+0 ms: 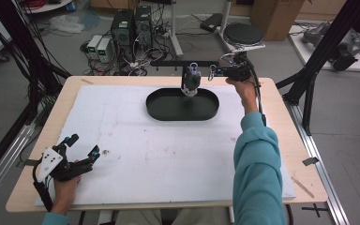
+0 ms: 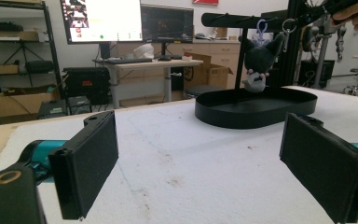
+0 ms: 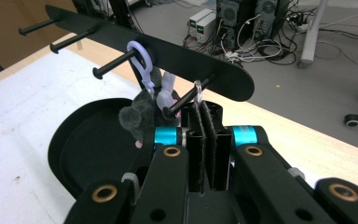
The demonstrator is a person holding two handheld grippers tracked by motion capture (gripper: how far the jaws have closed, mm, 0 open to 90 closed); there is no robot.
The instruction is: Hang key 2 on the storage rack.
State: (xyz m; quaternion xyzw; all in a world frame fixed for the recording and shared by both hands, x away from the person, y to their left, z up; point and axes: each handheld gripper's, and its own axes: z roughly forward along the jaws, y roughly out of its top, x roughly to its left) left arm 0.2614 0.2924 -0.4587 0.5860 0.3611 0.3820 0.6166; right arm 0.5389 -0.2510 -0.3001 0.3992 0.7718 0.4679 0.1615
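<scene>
A black peg rack [image 3: 177, 53] stands over a black oval tray [image 1: 161, 111] at the back of the table. A dark plush keychain [image 1: 191, 80] hangs from one peg by a lilac clip [image 3: 140, 58]. My right gripper [image 3: 204, 105] is at the rack's end peg, jaws pressed together on a silver key ring [image 3: 197, 87] that is hooked over that peg. In the high view the right gripper [image 1: 218, 71] is level with the rack bar. My left gripper [image 1: 82, 146] rests on the mat at the front left, open and holding nothing, facing the tray [image 2: 214, 116] and plush [image 2: 259, 60].
A white foam mat [image 1: 136, 154] covers the wooden table [image 1: 281, 117]. Black frame struts [image 1: 318, 61] rise at the right and left. Computers and cables [image 1: 131, 28] sit on the floor behind the table, and two free pegs [image 3: 70, 41] stick out of the rack.
</scene>
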